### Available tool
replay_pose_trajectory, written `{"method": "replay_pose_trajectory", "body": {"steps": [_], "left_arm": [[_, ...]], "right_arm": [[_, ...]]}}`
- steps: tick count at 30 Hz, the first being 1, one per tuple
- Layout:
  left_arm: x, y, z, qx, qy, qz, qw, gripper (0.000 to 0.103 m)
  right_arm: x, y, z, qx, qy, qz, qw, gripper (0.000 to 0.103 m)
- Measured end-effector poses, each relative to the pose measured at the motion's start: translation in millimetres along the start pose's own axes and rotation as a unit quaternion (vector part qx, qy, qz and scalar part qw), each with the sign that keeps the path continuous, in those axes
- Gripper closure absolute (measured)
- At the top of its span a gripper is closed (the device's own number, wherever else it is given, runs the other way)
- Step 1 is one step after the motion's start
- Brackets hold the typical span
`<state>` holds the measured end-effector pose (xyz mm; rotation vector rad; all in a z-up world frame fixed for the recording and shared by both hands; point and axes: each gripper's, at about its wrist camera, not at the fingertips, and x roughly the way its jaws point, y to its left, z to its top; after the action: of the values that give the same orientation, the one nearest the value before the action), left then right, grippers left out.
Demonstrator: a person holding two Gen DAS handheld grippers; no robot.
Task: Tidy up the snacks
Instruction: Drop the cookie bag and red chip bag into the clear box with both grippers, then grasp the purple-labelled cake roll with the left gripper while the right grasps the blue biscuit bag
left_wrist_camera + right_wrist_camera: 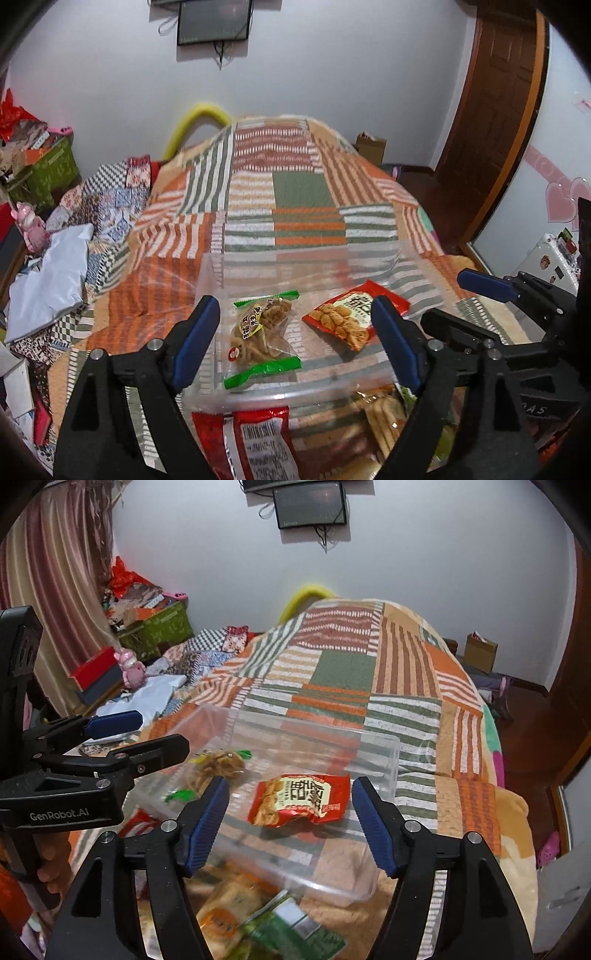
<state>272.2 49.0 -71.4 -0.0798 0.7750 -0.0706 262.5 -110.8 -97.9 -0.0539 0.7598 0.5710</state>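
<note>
Snacks lie loose on the bedspread [303, 192] nearest the cameras. Above the clear box [391, 753] hang left gripper [295, 339] and right gripper [291, 819], jaws wide and empty. Inside rest a green-ended packet [262, 332] and a red packet [303, 799], apart.

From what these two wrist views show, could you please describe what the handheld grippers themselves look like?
Both are alike: the left gripper and right gripper have matte black plastic arms with triangular cut-outs and silver pivot pins, tipped with ribbed dark blue finger pads. The left gripper's body carries white "GenRobot.AI" lettering. No cables or sleeves are visible.
</note>
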Motion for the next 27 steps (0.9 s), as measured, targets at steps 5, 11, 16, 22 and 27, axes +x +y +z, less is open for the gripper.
{"method": "replay_pose_trajectory", "body": {"steps": [5,11,16,22,27], "left_arm": [[-34.9,-7.3,-7.1,0.008,-0.031,0.008,0.9995,0.011],[-71.2,-11.2,-22.3,0.004,-0.045,0.006,0.9990,0.009],[-93.1,-9.4,-42.8,-0.009,-0.047,0.004,0.9988,0.007],[-106.0,-6.2,-71.8,-0.019,-0.031,0.007,0.9993,0.007],[-108.4,1.5,-95.2,-0.032,-0.015,0.011,0.9993,0.007]], "right_arm": [[-28.2,8.5,-4.2,0.003,-0.024,0.006,1.000,0.026],[-55.4,18.5,-17.5,0.003,-0.038,0.007,0.999,0.025],[-74.4,22.3,-36.5,0.008,-0.038,0.009,0.999,0.025],[-88.6,25.7,-61.8,0.008,-0.029,-0.003,1.000,0.025],[-89.9,25.1,-83.1,0.024,-0.009,0.007,1.000,0.024]]}}
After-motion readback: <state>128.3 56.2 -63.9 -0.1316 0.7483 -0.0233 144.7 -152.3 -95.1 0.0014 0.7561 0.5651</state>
